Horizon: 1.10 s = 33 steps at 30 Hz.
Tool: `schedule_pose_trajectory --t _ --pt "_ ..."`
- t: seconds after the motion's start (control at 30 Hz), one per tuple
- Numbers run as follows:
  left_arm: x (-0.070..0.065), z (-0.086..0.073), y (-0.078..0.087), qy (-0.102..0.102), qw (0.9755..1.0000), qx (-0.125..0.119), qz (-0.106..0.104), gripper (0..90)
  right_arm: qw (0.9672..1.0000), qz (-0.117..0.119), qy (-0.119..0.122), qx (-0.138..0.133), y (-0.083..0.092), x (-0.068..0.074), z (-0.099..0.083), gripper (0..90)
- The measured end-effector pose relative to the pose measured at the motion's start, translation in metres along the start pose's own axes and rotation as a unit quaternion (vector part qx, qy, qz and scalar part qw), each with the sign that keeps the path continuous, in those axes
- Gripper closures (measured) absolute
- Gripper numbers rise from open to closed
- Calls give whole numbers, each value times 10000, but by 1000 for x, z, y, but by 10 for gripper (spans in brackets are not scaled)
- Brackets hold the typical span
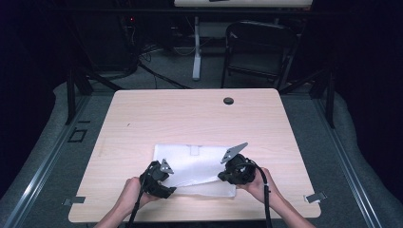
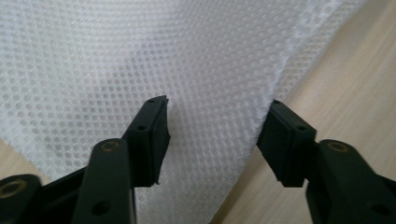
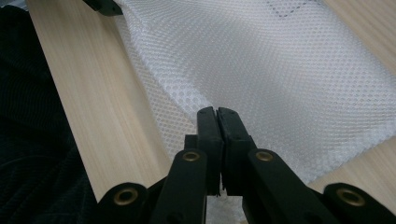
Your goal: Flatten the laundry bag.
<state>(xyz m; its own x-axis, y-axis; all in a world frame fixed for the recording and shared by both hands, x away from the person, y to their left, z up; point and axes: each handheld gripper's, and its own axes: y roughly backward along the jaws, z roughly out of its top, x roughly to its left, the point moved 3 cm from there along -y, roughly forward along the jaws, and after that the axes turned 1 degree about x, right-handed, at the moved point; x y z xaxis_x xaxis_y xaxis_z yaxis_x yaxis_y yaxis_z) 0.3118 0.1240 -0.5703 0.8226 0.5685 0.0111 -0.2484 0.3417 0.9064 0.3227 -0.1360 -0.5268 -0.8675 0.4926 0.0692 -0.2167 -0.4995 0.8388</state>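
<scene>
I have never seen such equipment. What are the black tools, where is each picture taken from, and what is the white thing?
A person sits at a wooden table and holds a two-jaw tool in each hand. One picture comes from a camera above; the other two come from cameras riding on the tools, looking along their jaws. On the table lies a white mesh cloth, partly lifted at its near edge. The right gripper is shut, seemingly pinching the cloth's edge. The left gripper has its jaws apart around a fold of cloth, not yet pressing it.
</scene>
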Motion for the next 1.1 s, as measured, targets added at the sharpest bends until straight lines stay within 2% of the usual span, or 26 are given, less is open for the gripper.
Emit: schedule_pose_trajectory --t 0.1,0.23,0.27,0.33,0.5,0.67,0.73,0.77,0.83,0.87,0.9,1.0,1.1 --pt "-4 2 2 -91 9999 -72 -30 546 10000 34 30 52 0 -1 -1 892" --pt "-8 2 0 -164 9998 -43 -98 646 10000 27 46 23 0 0 0 892" --pt "-8 3 0 -188 9998 -22 -30 674 10000 34 34 -1 0 1 0 892" --pt "-9 2 -1 -172 9998 -7 -35 733 10000 74 62 21 0 1 0 891" --pt "-9 2 1 -15 10000 -5 31 857 9999 114 67 40 -3 2 -1 891" --pt "-11 5 10 250 9996 -142 -71 886 9999 52 111 99 -3 1 -1 881" --pt "-12 7 15 392 9988 -260 -112 887 10000 21 60 14 -3 2 -1 858" --pt "-11 8 17 433 9986 -269 -160 888 9999 31 133 64 -3 2 -1 826" --pt "-12 9 19 521 9979 -322 -200 887 9999 72 114 -33 -3 4 0 743" --pt "-13 9 20 534 9979 -338 -131 887 9998 85 193 -9 -2 5 0 699" --pt "-13 9 21 541 9977 -373 -154 886 9998 1 211 -5 -2 6 1 638" --pt "-12 9 24 585 9972 -421 -194 886 9996 -22 283 10 -3 9 1 495" --pt "-11 9 28 545 9970 -502 -203 887 9993 -45 373 73 -5 14 2 438"
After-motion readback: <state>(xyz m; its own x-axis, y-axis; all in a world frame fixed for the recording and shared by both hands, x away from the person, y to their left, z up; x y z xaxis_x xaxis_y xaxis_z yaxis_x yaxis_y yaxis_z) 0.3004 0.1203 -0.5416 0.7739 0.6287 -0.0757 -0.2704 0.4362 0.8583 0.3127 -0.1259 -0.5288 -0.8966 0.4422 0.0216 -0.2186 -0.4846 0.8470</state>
